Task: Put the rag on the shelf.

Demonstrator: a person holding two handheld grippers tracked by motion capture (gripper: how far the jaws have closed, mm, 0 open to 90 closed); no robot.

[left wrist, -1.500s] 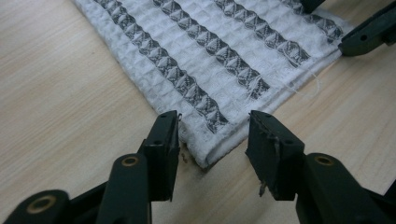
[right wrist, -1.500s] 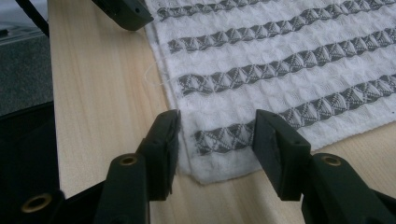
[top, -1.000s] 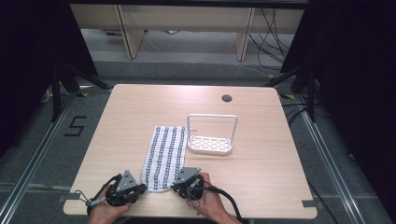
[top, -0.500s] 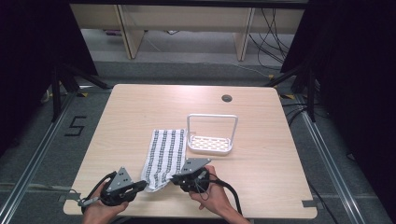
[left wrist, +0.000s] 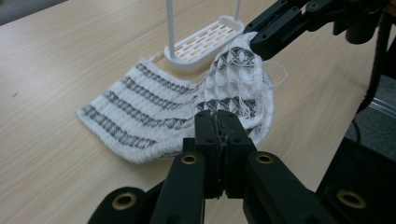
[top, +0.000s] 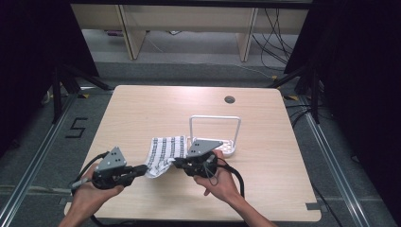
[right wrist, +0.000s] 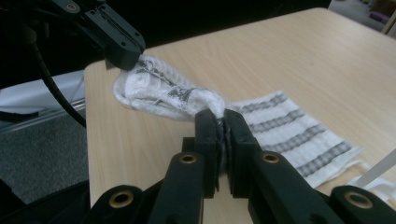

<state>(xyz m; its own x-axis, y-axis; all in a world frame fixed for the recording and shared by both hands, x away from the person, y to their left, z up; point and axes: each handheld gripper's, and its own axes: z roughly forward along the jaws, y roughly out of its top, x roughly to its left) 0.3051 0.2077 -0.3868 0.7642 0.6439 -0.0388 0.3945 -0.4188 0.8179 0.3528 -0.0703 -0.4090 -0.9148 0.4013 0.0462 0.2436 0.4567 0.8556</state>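
Two corners of the striped cloth [top: 163, 153] were pinched at the near edge of the counter [top: 142, 109], one in each claw, and that near end hung lifted off the wood while the far end lay flat by the white rack [top: 215, 137]. The cloth sat a little left of the counter's middle, its far edge touching the rack's slotted base. The left claw [top: 142, 169] was clamped on the cloth's near left corner, jaws pressed together with fabric between them, as the left gripper view showed at [left wrist: 223, 123]. The right claw [top: 176, 163] was clamped the same way on the near right corner [right wrist: 223, 123]. Both hands [top: 92, 196] came in from the counter's near edge, the right hand [top: 218, 182] palm up under its gripper, the claws pointing inward toward each other, close together.
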